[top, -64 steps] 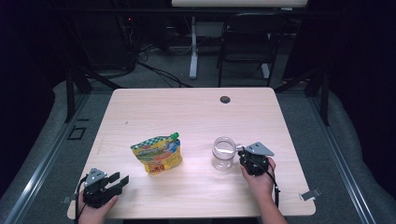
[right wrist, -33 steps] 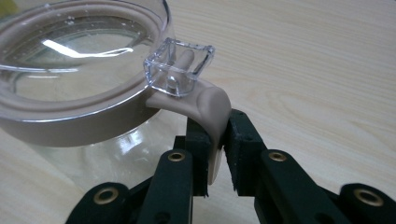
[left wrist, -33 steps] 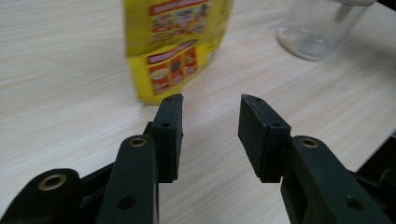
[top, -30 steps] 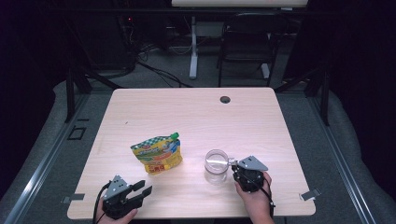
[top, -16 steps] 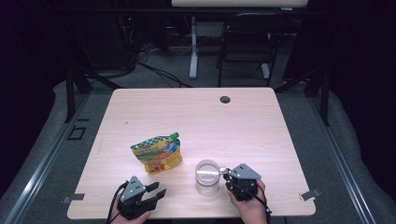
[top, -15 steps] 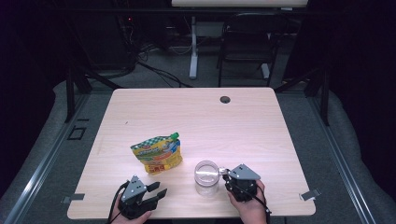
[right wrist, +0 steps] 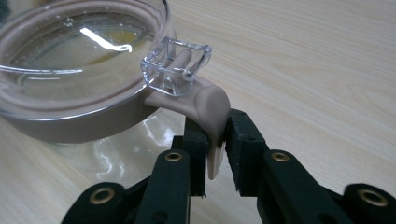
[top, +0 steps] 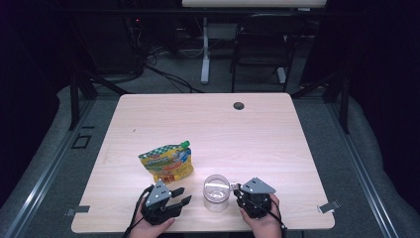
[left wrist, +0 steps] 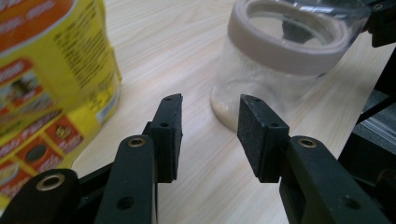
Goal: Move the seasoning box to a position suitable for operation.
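Your right gripper (top: 236,189) sits near the front edge of the light wooden table (top: 257,129), right of its middle. Its jaws stand close together around the beige rubbery tab (right wrist: 211,112) that hangs from the lid band of the clear plastic jar (top: 217,192). The right gripper view shows the left pad against the tab and a sliver of space at the right pad, and those jaws have just been opening a little with the tab between them. A clear square clasp (right wrist: 176,65) sits on top of the tab at the lid's rim.

The jar stands upright close to the front edge, between your two grippers. Your left gripper (top: 181,196) lies to the jar's left, jaws partly open with nothing between them. In the left gripper view its pads (left wrist: 169,133) point at the jar's base without touching it. The yellow printed pouch with a green cap (top: 166,162) lies just behind the left gripper, apart from the jar.
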Available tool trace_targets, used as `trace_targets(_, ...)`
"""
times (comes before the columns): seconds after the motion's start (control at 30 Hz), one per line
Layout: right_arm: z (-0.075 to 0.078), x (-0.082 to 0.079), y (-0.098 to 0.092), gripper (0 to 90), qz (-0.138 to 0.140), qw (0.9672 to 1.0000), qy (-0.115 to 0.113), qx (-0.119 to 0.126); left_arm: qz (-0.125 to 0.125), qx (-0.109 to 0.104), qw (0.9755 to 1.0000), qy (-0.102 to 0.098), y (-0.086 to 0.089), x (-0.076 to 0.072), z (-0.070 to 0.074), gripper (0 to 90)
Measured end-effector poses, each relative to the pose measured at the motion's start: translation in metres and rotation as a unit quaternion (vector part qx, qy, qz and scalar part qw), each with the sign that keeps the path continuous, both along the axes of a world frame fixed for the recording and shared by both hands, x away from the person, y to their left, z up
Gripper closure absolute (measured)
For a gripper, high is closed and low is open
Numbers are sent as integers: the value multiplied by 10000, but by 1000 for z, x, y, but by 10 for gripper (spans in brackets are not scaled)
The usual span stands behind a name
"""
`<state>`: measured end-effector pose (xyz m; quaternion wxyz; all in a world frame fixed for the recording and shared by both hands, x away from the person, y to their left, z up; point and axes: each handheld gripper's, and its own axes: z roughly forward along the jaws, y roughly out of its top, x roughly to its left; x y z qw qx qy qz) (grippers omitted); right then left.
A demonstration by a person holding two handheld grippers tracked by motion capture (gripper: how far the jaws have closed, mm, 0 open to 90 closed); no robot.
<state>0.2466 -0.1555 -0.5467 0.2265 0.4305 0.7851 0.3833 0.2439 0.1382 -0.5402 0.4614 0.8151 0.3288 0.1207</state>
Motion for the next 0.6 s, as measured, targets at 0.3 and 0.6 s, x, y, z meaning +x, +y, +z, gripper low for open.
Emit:
trace_targets(0.3, 12, -15, -16, 631, 166, 9995, -85, 260, -243, -164, 9995, 102, -17, 11, 7, 634)
trace_targets(0.6, 32, -25, -20, 675, 156, 9987, -194, 443, -269, -172, 9993, 177, -14, 14, 11, 681)
